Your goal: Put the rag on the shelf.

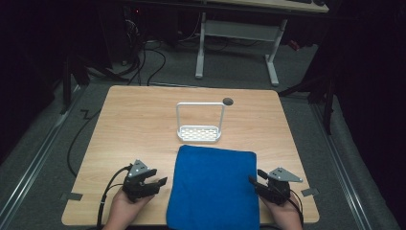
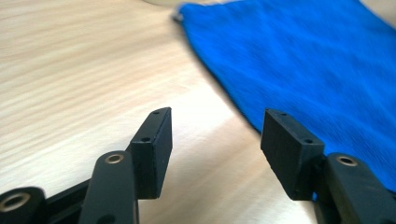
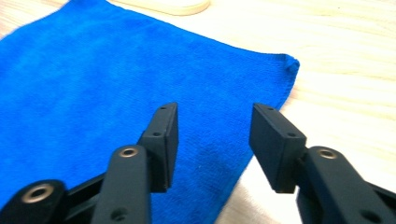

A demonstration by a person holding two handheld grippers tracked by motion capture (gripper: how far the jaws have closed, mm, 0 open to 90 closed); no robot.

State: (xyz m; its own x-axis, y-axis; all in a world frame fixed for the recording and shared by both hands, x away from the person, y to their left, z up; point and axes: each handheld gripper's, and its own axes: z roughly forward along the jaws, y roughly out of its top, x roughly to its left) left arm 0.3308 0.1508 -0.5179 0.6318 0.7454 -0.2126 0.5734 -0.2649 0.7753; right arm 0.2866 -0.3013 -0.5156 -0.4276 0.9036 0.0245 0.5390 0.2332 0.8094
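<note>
Item: blue cloth (image 1: 213, 187), flat on the table (image 1: 134, 124), near edge, between my two claws. My left gripper (image 1: 154, 183): jaws spread, empty, just beside the cloth's left edge. My right gripper (image 1: 254, 177): jaws spread (nothing pinched), over its right edge. White rack (image 1: 199, 122) beyond.

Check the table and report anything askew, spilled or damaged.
Nothing stands out. The blue towel lies flat, its near edge at the table front; the white rack stands upright behind it. Nothing spilled or damaged.
</note>
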